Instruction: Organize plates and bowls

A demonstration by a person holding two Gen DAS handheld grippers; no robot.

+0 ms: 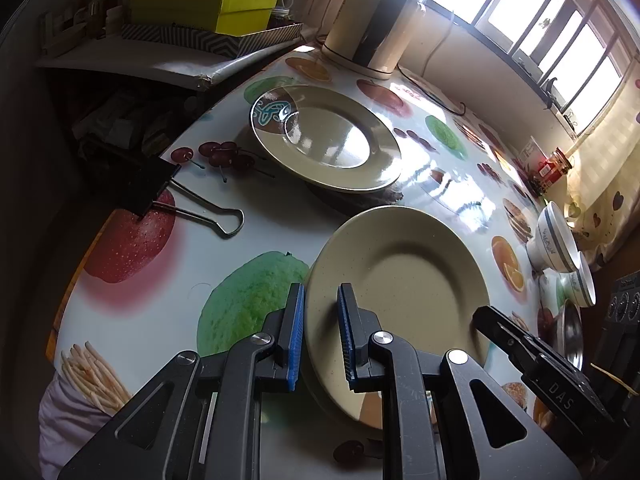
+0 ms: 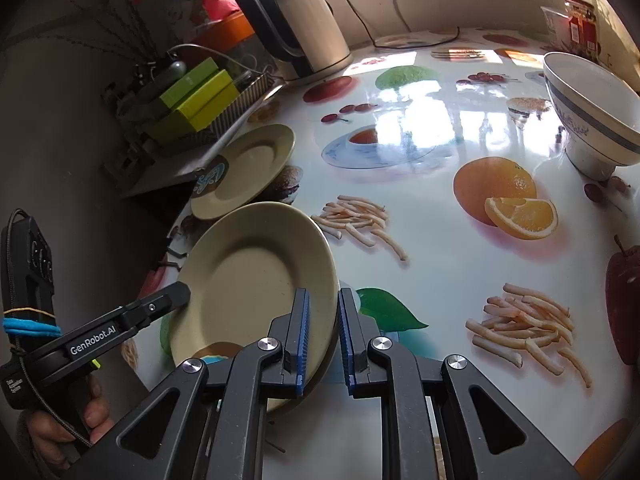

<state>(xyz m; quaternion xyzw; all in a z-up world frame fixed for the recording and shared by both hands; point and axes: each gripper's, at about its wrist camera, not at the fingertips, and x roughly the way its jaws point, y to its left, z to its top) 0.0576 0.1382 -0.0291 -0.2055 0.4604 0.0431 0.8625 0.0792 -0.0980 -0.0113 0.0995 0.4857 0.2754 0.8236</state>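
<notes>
The left gripper [image 1: 321, 336] is black, with two flat fingers. Each finger has a bright blue pad [image 1: 295, 336] with tiny ridges, like a comb. Four round silver screws [image 1: 261, 338] shine on the black bars behind the fingers. The bars have triangle holes cut in them.

The right gripper [image 2: 323, 338] looks the same: black bars, blue ridged pads [image 2: 303, 338], silver screws [image 2: 268, 345].

From the right wrist view, the left gripper's side has white letters that say "GenRobot.AI". Blue cord and a thin yellow band wrap its black handle. The person's hand [image 2: 60, 428] has bare skin and pale fingernails.
</notes>
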